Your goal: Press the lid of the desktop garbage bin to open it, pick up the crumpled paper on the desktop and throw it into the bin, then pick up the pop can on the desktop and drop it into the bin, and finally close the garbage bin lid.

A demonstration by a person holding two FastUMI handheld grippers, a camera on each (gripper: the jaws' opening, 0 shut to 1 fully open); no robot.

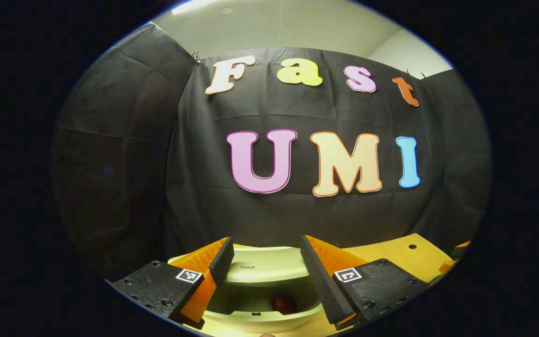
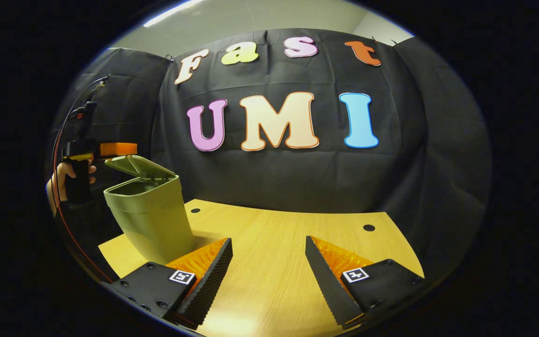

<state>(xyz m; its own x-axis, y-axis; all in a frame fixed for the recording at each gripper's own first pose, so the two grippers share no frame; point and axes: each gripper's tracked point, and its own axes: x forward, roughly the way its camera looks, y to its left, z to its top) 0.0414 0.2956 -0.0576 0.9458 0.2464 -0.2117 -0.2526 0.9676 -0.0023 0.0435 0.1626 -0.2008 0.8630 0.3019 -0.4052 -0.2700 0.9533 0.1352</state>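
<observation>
In the left gripper view, my left gripper (image 1: 267,252) is open and hovers just above the green garbage bin (image 1: 260,319). The bin's lid (image 1: 260,267) is tilted partly up between the fingers, apart from both. Down inside the bin lies a red round thing (image 1: 283,304), likely the pop can. The right gripper view has the bin (image 2: 150,220) standing at the table's left edge, lid (image 2: 138,168) raised at an angle. A hand (image 2: 63,180) holds the left gripper (image 2: 110,150) right over that lid. My right gripper (image 2: 268,252) is open over bare tabletop, nothing between its fingers.
The wooden table (image 2: 288,234) has small dark holes near its back edge (image 2: 368,228). Black cloth walls close it in behind and at both sides. A red cable (image 2: 59,140) runs down from the left gripper.
</observation>
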